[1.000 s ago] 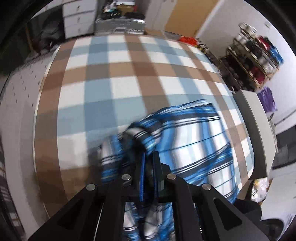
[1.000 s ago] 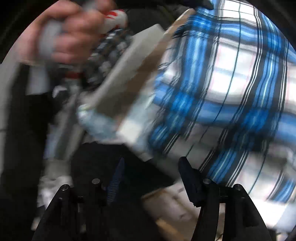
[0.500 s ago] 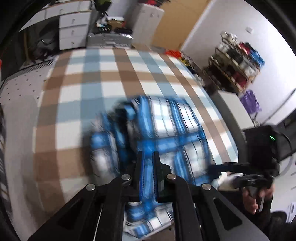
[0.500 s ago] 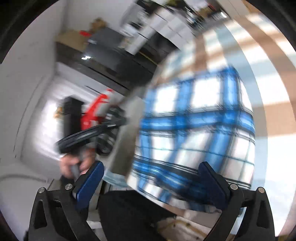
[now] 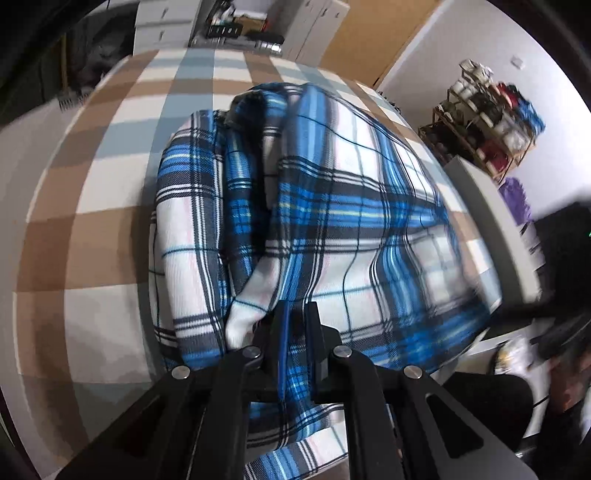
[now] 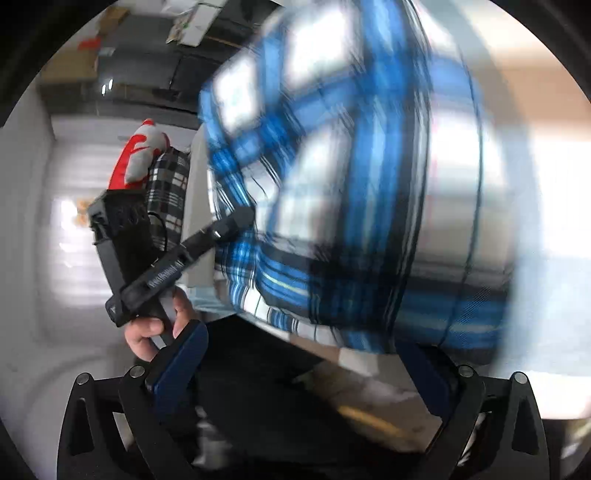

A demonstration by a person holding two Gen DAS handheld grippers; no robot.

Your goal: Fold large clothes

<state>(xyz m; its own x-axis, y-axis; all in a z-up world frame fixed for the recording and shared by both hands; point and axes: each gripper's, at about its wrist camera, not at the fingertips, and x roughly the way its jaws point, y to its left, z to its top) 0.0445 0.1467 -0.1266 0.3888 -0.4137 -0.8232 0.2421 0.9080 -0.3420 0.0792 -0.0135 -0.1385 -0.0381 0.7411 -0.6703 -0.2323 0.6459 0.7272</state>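
A blue, white and black plaid shirt lies bunched on a table covered by a brown, blue and white checked cloth. My left gripper is shut on the shirt's near edge. In the right wrist view the shirt is blurred and fills the middle and right. My right gripper is wide open and empty just below the shirt's near edge. The left gripper also shows in the right wrist view, held by a hand, its tip at the shirt.
White drawers and a cluttered counter stand beyond the table's far end. A shelf rack with cups and coloured items stands at the right. A grey table edge runs along the right side. A dark plaid garment hangs at left.
The left gripper, still shut on the shirt, has pulled it up and spread it over the table. The right gripper opened wide and swung toward the shirt's near edge.
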